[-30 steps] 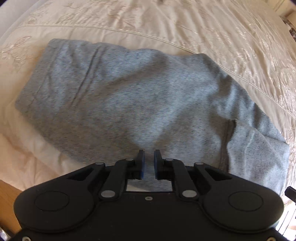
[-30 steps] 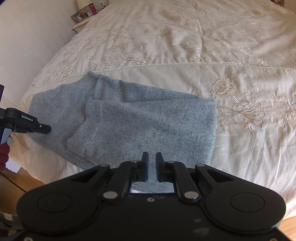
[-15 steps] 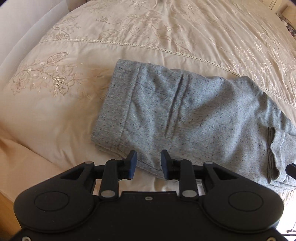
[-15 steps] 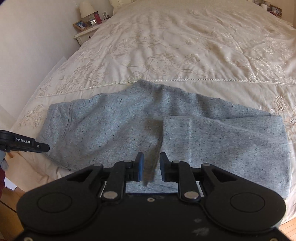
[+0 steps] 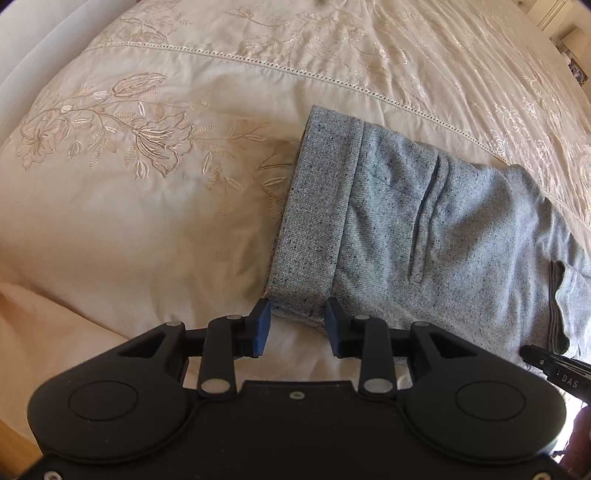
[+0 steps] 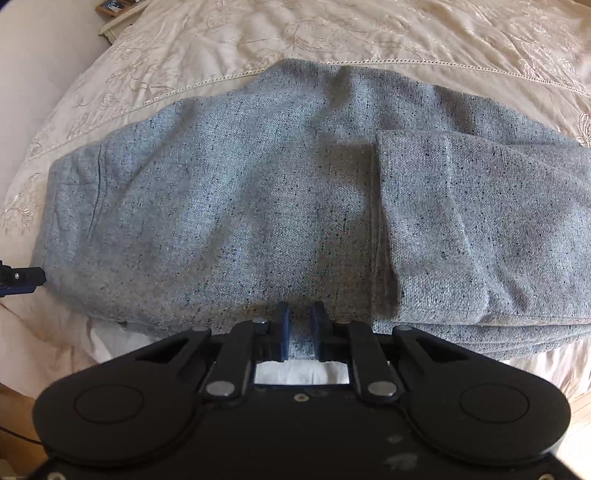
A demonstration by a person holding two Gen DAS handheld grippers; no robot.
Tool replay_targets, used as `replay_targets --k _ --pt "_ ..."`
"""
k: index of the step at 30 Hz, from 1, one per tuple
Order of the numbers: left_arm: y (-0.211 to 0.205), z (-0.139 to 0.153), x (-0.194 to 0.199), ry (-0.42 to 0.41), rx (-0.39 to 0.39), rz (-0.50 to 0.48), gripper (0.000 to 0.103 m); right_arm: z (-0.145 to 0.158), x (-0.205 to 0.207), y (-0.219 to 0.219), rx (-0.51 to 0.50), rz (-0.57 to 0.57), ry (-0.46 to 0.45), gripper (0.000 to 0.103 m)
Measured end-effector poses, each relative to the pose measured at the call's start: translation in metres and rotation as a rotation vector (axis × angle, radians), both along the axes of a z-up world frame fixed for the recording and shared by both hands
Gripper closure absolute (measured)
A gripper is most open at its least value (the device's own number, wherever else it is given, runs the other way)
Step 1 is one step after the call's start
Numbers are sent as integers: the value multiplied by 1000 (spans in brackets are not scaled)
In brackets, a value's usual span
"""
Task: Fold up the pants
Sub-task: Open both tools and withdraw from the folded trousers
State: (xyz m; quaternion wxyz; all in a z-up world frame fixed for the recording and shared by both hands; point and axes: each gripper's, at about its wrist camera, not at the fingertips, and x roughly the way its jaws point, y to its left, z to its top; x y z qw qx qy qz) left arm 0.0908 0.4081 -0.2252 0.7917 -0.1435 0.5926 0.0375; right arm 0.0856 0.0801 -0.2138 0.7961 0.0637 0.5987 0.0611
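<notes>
Here the soft, limp grey pants [image 5: 424, 236] at the bed's [image 5: 147, 221] near edge suit hem-corner grips; left gripper [image 5: 297, 326], just widened, spread empty, right gripper [image 6: 298, 330], just narrowed, closing on the near fold.

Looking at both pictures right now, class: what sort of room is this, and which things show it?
Most likely a bedroom: grey pants lie on a bed with an embroidered cream bedspread, and a bedside table with a framed picture stands beside it.
</notes>
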Motion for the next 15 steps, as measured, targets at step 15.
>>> replay_targets --k 15 --pt "5 -36 -5 30 -173 51 54 -11 12 16 -64 2 37 88"
